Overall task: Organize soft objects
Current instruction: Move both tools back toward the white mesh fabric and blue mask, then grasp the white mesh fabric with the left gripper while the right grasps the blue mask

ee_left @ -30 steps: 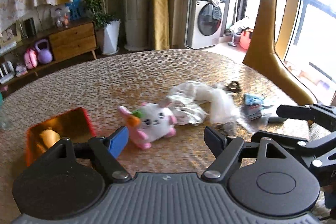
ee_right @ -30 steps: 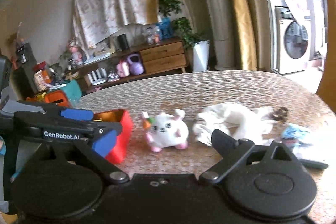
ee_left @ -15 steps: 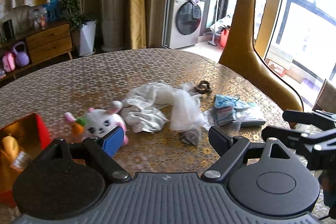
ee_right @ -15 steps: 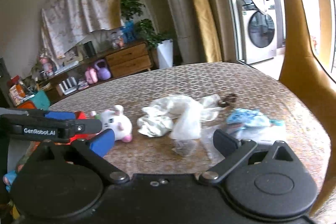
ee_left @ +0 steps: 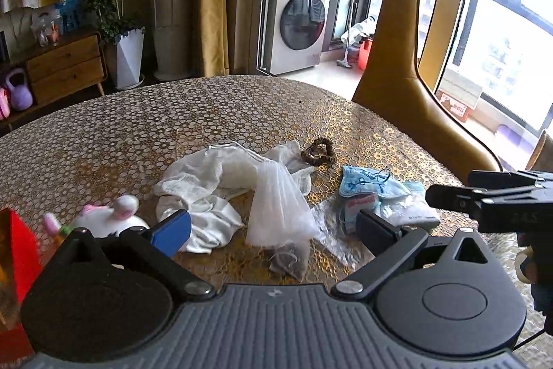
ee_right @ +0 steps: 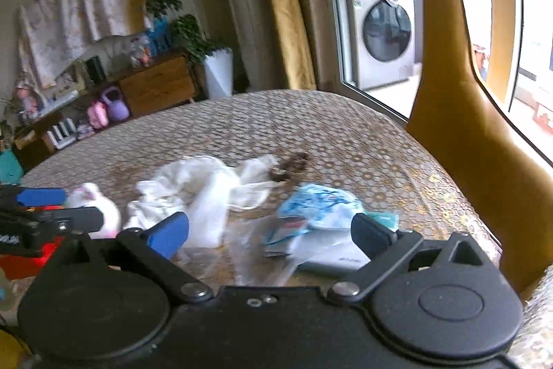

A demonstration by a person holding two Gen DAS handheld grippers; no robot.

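On the patterned surface (ee_left: 242, 113), the clear plastic bag (ee_left: 280, 210) is serving as landmark. Far to its left, a red box (ee_left: 17, 251) is standing open, probably waiting as the bin for the soft things; the plush bunny (ee_left: 110, 220) is lying just beside it. The crumpled white cloth (ee_left: 207, 182) is touching the bag's left side. The left claw (ee_left: 273, 234) is hanging over the bag, its jaws having just been opening wide, nothing between them. Right of the bag, blue face masks (ee_right: 318, 206) are lying limp and crinkled; the right claw (ee_right: 269, 234) is gaping wide and empty above them.
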